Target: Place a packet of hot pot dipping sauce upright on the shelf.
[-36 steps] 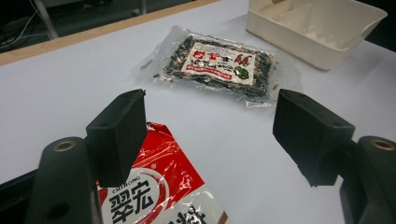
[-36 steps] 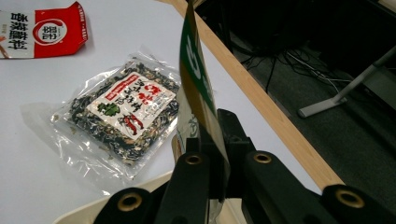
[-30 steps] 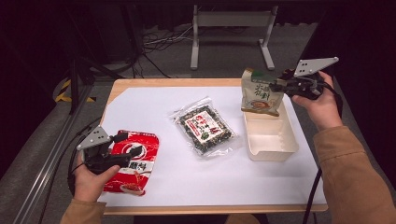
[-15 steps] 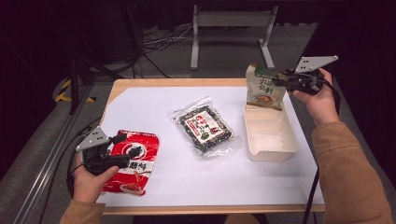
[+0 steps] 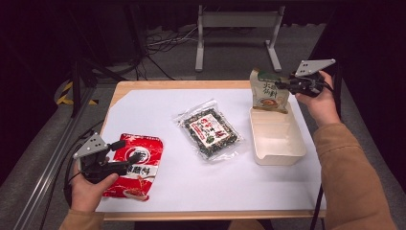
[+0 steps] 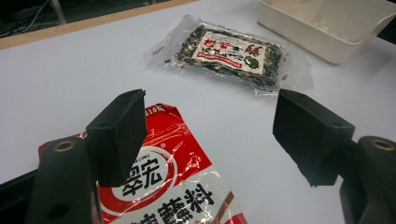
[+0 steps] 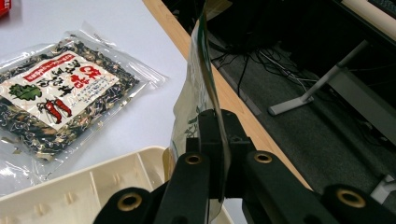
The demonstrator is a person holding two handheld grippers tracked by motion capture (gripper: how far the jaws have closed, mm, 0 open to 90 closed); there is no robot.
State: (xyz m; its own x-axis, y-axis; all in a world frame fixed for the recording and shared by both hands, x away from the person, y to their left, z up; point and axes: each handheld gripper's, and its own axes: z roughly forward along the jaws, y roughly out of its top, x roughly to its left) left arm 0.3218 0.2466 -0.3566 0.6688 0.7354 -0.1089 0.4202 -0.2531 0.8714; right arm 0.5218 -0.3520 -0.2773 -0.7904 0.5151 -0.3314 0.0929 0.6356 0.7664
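The right gripper (image 5: 281, 86) now holds the green seasoning pouch (image 5: 268, 92) higher than before, lifted above the cream tray (image 5: 280, 143). The pouch's bottom edge hangs at the tray's far rim instead of resting inside it.

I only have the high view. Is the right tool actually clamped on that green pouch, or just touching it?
Observer: Clamped. In the right gripper view the right tool pinches the green pouch by its edge.
Operator: And the left tool?
Observer: Open. The left tool sits wide over the corner of the red packet, gripping nothing.
Operator: Anything in the tray?
Observer: The visible part of the cream tray looks empty.
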